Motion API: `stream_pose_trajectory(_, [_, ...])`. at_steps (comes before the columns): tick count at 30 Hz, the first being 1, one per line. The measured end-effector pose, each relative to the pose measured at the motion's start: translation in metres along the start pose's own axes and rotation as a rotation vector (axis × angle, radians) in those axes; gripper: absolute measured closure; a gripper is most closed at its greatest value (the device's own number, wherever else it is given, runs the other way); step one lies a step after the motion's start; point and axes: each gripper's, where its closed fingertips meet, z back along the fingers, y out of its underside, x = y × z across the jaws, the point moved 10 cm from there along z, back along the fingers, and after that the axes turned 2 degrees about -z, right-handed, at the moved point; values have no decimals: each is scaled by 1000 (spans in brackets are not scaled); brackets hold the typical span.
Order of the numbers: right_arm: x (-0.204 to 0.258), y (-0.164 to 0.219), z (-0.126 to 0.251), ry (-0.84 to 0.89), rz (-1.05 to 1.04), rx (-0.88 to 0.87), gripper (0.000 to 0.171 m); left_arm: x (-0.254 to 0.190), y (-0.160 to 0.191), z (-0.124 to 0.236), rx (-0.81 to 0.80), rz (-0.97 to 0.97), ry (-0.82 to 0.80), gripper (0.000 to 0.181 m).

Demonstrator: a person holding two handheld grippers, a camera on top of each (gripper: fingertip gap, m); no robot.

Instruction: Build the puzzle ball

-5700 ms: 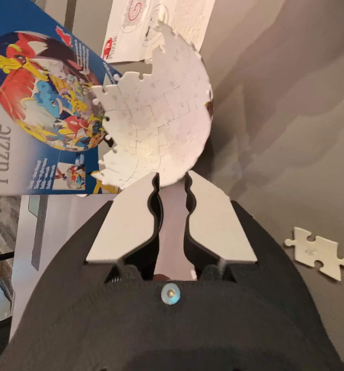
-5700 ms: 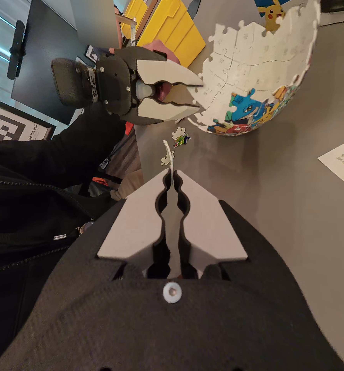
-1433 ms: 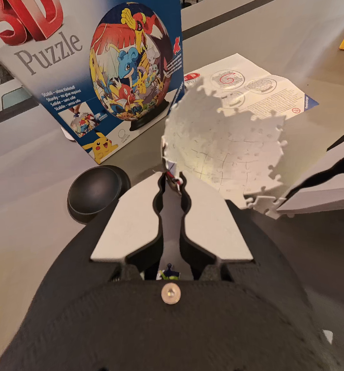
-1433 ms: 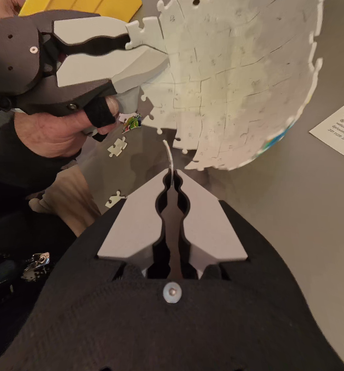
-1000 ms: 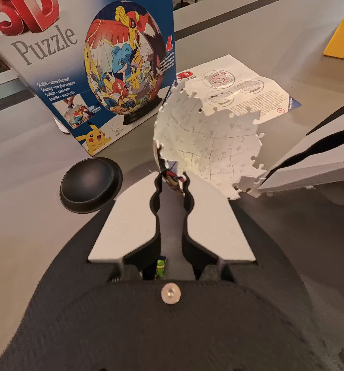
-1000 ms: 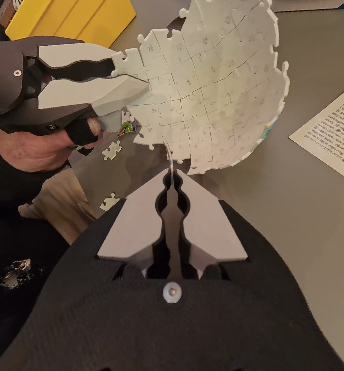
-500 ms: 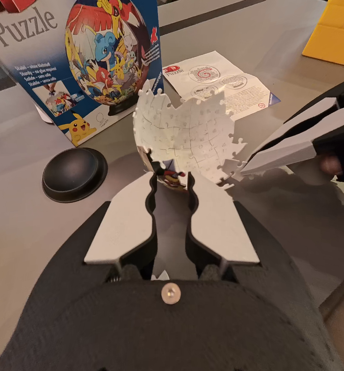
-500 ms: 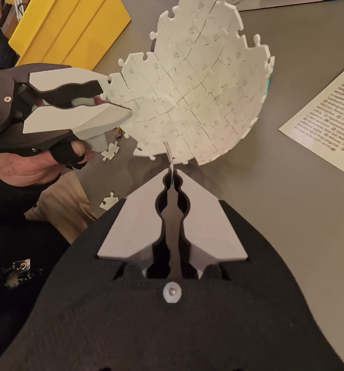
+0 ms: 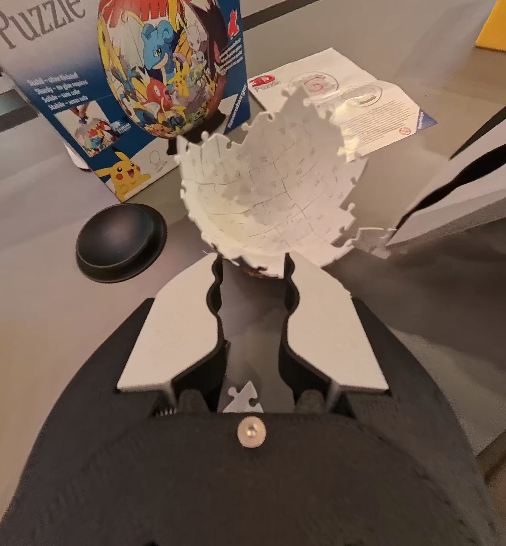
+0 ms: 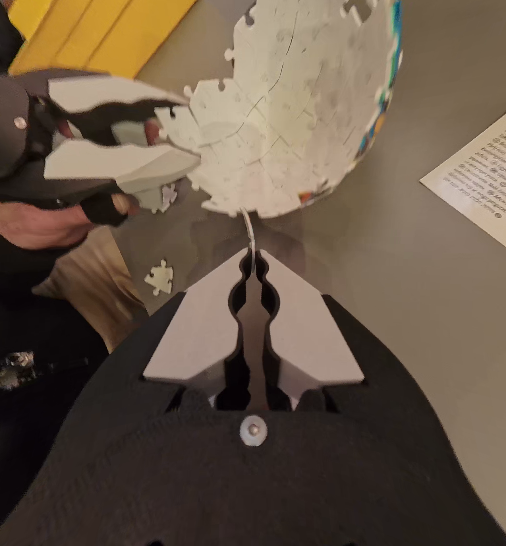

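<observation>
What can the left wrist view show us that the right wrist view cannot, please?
Only the left wrist view shows the puzzle box, the black stand and a loose piece seen between the left gripper's open fingers. Only the right wrist view shows the yellow bin, the person's hand, two loose pieces on the table, and the curved piece pinched in the right gripper. Both show the half-built ball, the instruction sheet and the grey table.
</observation>
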Motion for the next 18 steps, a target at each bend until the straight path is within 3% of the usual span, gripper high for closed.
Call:
stream_pose_trajectory(6, [-7,7,5,63,75,63,165,8,-2,5,42,27,-14,123])
stream_pose_trajectory(12, [-7,5,14,114,140,77,135,14,-5,18,60,35,-23,110])
stream_pose_trajectory(18, [-11,6,30,235,263,87,90,20,-2,33,79,27,-31,87])
